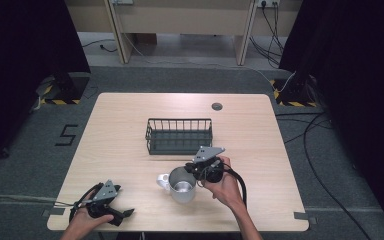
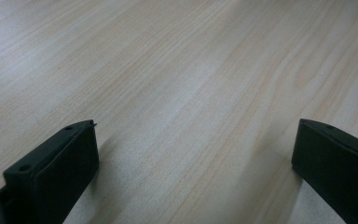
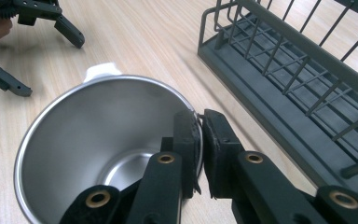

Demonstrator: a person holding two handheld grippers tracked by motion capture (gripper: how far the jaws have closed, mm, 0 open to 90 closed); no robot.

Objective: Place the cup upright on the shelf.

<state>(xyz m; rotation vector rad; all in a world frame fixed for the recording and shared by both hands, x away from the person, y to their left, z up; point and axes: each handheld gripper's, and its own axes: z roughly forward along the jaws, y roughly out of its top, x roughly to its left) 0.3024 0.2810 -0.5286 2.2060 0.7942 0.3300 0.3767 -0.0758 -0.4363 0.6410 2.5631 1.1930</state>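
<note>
Just in front of the wire rack (image 1: 179, 135), on the person's side of it, a steel cup (image 1: 182, 185) stands upright on the wooden table (image 1: 120, 125), its white handle (image 1: 163, 180) turned away from the right gripper (image 1: 194, 169). That gripper's jaws are closed on the cup's rim wall, one pad inside and one outside, as the right gripper view shows at the pinch point (image 3: 199, 140). The left gripper (image 1: 125, 214) rests near the table edge, well to the left of the rack and apart from the cup, jaws wide open with nothing between them.

Procedure for the step in hand, judged to be lifting the cup toward the rack:
- Keep the pinch firm; a thin polished wall is likely to slip or pivot between flat pads.
- Lift straight up before travelling, so the base does not drag on the table.
- Expect the cup to swing below the pinch point; move slowly and keep the rim level.
- Clear the rack's near rail fully before lowering.
- Keep the left gripper free to steady the handle side if needed.

Markings: no brand or label can be read on the cup, rack or grippers. A dark mark like a "5" (image 1: 66, 135) lies on the floor left of the rack.
</note>
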